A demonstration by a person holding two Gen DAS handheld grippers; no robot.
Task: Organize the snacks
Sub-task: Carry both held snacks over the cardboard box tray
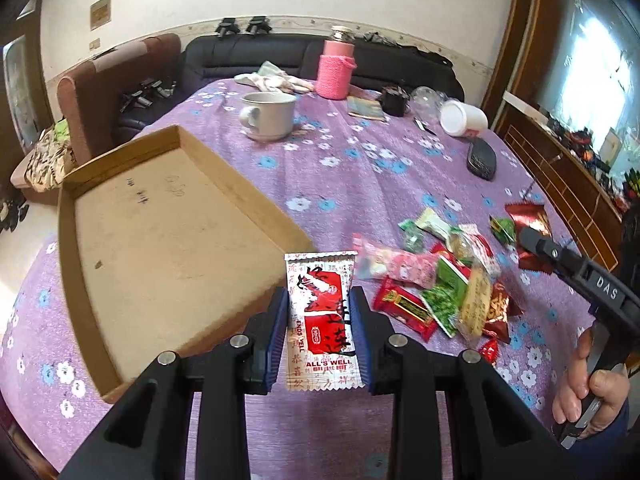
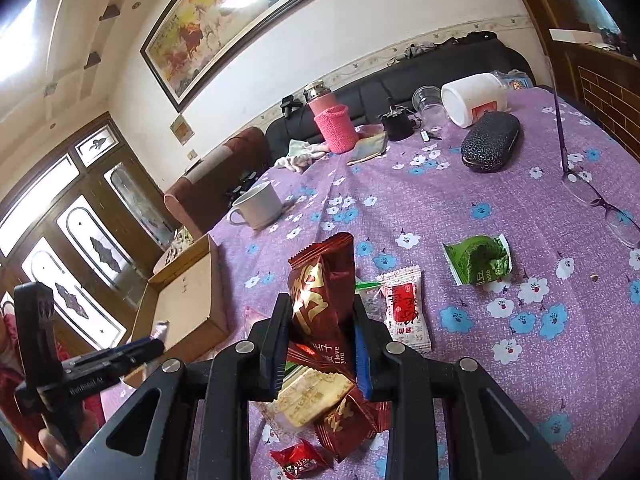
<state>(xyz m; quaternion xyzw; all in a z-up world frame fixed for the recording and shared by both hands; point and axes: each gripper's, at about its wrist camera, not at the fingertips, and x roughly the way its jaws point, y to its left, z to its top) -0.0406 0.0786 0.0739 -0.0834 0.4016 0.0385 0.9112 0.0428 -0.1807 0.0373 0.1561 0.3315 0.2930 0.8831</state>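
Note:
My left gripper (image 1: 319, 304) is shut on a white and red snack packet (image 1: 320, 320), held above the table just right of the shallow cardboard box (image 1: 168, 232), whose inside is bare. A pile of mixed snack packets (image 1: 440, 280) lies to the right. My right gripper (image 2: 322, 316) is shut on a dark red and gold snack packet (image 2: 322, 280), lifted over more packets (image 2: 316, 396). A white and red packet (image 2: 406, 304) and a green packet (image 2: 478, 258) lie beyond it. The box also shows in the right wrist view (image 2: 188, 308).
On the purple flowered tablecloth (image 1: 360, 168) stand a white mug (image 1: 268, 114), a pink flask (image 1: 335, 66), a tipped white jar (image 1: 464, 118), a clear cup (image 2: 428, 102) and a dark glasses case (image 2: 490, 142). Glasses (image 2: 600, 196) lie at the right. Sofas stand behind.

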